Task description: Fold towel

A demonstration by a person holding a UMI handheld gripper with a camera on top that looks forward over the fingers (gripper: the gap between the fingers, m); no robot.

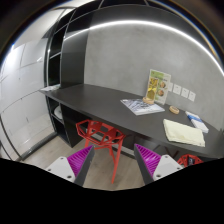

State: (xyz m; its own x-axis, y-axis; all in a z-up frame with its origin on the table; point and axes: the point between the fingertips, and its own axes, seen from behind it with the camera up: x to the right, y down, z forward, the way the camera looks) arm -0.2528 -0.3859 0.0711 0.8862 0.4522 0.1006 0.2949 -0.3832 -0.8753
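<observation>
Towel (183, 131) folded on dark table (95, 100), hand-held gripper (113, 160) fingers apart, holding nothing.

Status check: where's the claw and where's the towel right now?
Claw open, empty, held off the table. Folded towel on the tabletop, beyond the right finger. Red stool just ahead of the claw, under the table.

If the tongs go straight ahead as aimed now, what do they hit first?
Probably the red stool under the dark table, just beyond the open tongs. Nothing lies between the fingers. Depth is unclear; the folded towel sits off to the side on the tabletop, out of that line.
</observation>
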